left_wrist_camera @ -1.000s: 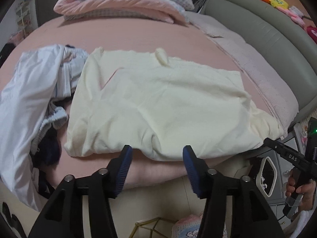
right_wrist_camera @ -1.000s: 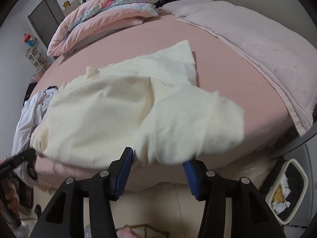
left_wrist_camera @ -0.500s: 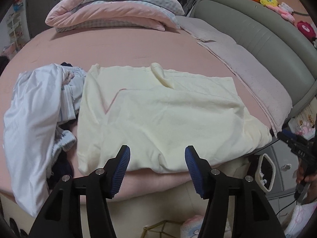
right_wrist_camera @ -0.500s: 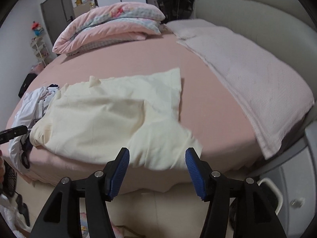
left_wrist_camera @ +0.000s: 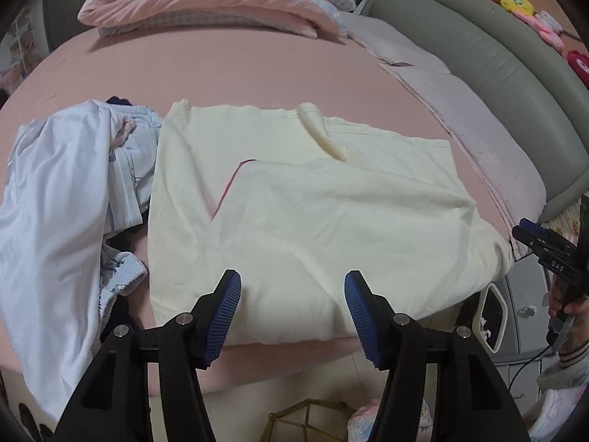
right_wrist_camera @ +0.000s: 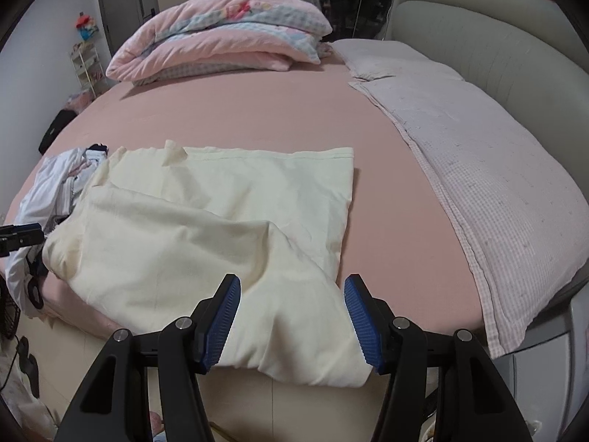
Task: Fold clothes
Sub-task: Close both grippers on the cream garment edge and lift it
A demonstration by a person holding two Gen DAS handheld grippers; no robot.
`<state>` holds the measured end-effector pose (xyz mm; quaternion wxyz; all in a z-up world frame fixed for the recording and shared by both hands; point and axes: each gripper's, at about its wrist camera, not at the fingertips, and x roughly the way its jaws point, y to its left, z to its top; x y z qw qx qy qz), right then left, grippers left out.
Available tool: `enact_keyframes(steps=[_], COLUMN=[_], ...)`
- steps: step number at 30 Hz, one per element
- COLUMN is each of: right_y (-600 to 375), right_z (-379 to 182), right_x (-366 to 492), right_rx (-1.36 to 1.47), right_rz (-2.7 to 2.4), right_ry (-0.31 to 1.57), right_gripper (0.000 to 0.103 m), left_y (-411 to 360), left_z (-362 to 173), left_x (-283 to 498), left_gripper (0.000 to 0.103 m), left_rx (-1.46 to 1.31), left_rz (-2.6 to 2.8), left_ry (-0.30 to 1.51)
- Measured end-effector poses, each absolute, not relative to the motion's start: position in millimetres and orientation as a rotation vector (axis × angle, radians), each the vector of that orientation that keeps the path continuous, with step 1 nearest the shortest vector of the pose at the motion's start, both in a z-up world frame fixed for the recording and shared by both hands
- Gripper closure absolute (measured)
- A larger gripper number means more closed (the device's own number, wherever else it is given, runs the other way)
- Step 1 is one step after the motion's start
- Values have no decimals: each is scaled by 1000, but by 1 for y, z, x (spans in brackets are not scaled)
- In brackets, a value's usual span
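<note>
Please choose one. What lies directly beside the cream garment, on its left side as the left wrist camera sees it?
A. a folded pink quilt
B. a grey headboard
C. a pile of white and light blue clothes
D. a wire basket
C: the pile of white and light blue clothes touches the left edge of the cream garment on the pink bed.

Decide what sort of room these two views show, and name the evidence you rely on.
Most likely a home bedroom. A bed with a pink sheet fills both views, a folded quilt lies at its far side against a padded headboard, and soft toys sit along the top.
</note>
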<state>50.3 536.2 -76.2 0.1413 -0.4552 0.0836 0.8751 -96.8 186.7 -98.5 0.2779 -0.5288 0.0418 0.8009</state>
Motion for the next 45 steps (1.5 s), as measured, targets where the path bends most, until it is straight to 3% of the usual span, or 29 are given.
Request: enact_keyframes(steps=[6, 12, 22, 30, 39, 45], right_y=[550, 559, 563, 557, 572, 564], right_z=[-88, -102, -122, -139, -147, -147], right_x=[30, 7, -18, -31, -37, -39], right_rx=[-1384, -1471, -1603, -1750, -1816, -1805], right_rz=[2538, 2570, 2637, 2662, 2691, 2687], right_ry=[214, 111, 149, 56, 245, 213], right_gripper=[45, 45, 45, 45, 45, 45], left_y=[189, 187, 199, 211, 208, 213], left_z=[-106, -111, -132, -156, -167, -165], left_x=[-130, -162, -189, -210, -219, -214], left_gripper=[47, 47, 47, 45, 41, 41], left_rx=[-1446, -1479, -1539, -1588, -1605, -1592], left_rz=[2128, 2082, 1988, 1783, 1728, 1767], left_ry=[170, 84, 118, 92, -38, -25])
